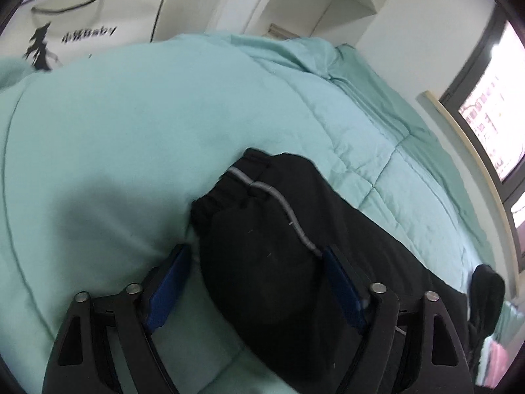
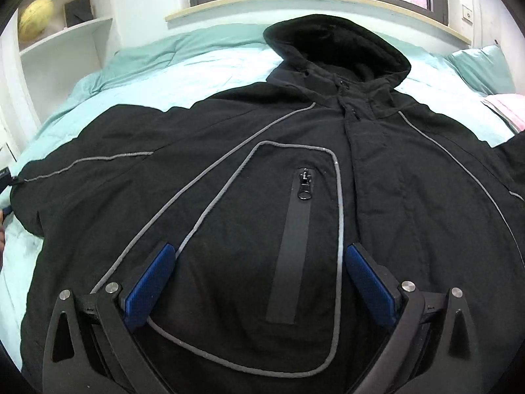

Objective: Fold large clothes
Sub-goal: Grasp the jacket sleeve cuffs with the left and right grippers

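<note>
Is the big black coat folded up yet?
No, spread out. The black hooded jacket lies flat on the mint-green quilt, front up, one sleeve stretched sideways.

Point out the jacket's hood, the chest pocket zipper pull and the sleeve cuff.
hood (image 2: 341,41): right wrist view, on its dark lining.
zipper pull (image 2: 304,190): right wrist view, on the ring.
sleeve cuff (image 1: 226,187): left wrist view, on the elastic end.
</note>
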`<action>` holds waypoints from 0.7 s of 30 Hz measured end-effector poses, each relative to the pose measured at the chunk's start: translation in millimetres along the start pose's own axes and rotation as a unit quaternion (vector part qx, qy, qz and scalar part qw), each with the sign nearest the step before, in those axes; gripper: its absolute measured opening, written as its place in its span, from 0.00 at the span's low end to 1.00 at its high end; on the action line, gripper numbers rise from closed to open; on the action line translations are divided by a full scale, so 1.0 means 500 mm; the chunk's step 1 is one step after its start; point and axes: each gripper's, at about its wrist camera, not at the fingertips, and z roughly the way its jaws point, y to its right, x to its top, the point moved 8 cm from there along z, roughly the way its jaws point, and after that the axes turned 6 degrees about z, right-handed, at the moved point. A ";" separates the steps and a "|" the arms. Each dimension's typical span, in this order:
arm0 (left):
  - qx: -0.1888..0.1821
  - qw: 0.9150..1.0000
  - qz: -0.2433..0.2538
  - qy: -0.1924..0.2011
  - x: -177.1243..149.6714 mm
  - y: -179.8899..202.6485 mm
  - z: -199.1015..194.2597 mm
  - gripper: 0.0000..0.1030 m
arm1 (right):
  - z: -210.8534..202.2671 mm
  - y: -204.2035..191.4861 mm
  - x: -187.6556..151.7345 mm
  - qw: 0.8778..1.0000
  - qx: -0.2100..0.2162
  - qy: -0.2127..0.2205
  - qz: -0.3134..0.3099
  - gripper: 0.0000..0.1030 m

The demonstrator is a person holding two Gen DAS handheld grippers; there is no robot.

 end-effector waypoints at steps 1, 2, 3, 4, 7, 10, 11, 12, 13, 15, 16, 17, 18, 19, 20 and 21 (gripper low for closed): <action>0.004 1.000 0.012 0.002 0.000 0.010 0.001 0.47 | 0.000 -0.002 -0.001 1.000 0.000 0.001 -0.001 1.00; 0.007 1.000 0.017 0.005 0.001 0.016 -0.003 0.35 | -0.004 -0.005 -0.002 1.000 0.001 0.003 -0.001 1.00; 0.010 1.000 0.026 0.013 0.004 0.022 -0.006 0.31 | -0.004 -0.004 -0.001 1.000 0.002 0.003 0.000 1.00; 0.008 0.999 0.033 0.021 0.007 0.027 -0.010 0.25 | -0.003 -0.002 -0.001 1.000 0.004 0.001 0.001 1.00; -0.003 0.997 0.053 0.052 0.020 0.051 -0.042 0.21 | -0.003 -0.001 0.001 1.000 0.009 0.000 0.006 1.00; -0.023 0.993 0.082 0.081 0.029 0.096 -0.097 0.19 | -0.001 -0.003 0.001 1.000 0.010 0.000 0.006 1.00; -0.030 0.991 0.096 0.089 0.030 0.117 -0.117 0.19 | -0.001 -0.003 0.001 1.000 0.010 0.000 0.007 1.00; -0.041 0.988 0.115 0.100 0.029 0.148 -0.142 0.18 | -0.001 -0.003 0.001 1.000 0.011 0.000 0.007 1.00; -0.048 0.985 0.128 0.106 0.028 0.175 -0.155 0.18 | -0.001 -0.002 0.001 1.000 0.012 0.000 0.008 1.00; -0.070 0.976 0.169 0.119 0.014 0.250 -0.197 0.18 | -0.001 -0.001 0.001 1.000 0.013 0.000 0.009 1.00; -0.082 0.971 0.188 0.123 0.004 0.291 -0.215 0.17 | -0.002 -0.001 0.001 1.000 0.014 0.000 0.010 1.00; -0.095 0.965 0.211 0.126 -0.011 0.337 -0.233 0.17 | -0.001 -0.001 0.001 1.000 0.014 0.000 0.010 1.00; -0.102 0.961 0.225 0.127 -0.023 0.363 -0.245 0.17 | 0.000 0.000 0.001 1.000 0.015 0.000 0.011 1.00; -0.113 0.955 0.243 0.129 -0.039 0.398 -0.258 0.17 | 0.001 0.001 0.001 1.000 0.016 0.000 0.012 1.00; -0.126 0.947 0.264 0.130 -0.058 0.440 -0.273 0.17 | 0.001 0.001 0.001 1.000 0.018 0.001 0.013 1.00; -0.142 0.938 0.288 0.130 -0.083 0.489 -0.287 0.17 | 0.002 0.001 0.001 1.000 0.019 0.001 0.014 1.00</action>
